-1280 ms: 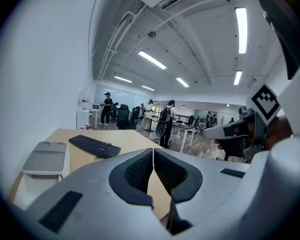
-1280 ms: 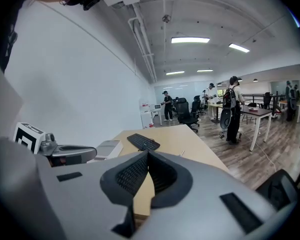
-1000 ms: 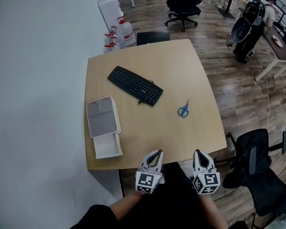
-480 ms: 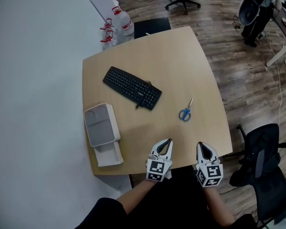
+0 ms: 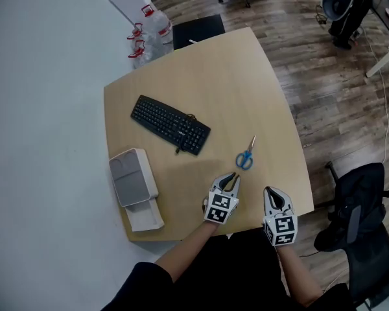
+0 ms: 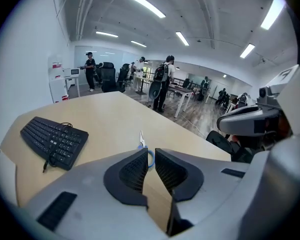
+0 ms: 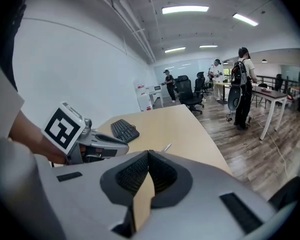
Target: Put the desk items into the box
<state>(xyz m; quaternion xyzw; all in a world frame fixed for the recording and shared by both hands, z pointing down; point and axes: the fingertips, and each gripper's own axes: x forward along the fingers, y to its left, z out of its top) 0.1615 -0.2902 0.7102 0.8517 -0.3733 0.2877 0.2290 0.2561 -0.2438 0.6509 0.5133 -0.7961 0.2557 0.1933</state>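
Note:
Blue-handled scissors lie on the wooden table right of centre, also visible as scissors just beyond the left jaws. A black keyboard lies aslant at mid-left. A white box with its lid folded out sits at the table's left edge. My left gripper is shut and empty, over the table a little short of the scissors. My right gripper is shut and empty over the near edge, right of the left one. The right gripper view shows the keyboard and scissors ahead.
A white wall runs along the table's left side. Water bottles stand on the floor past the far left corner, beside a black chair. Another black office chair stands right of the table. People stand far off in the room.
Both grippers have moved forward from the near edge out over the table, the left one further, toward the scissors. Both stay shut and empty.

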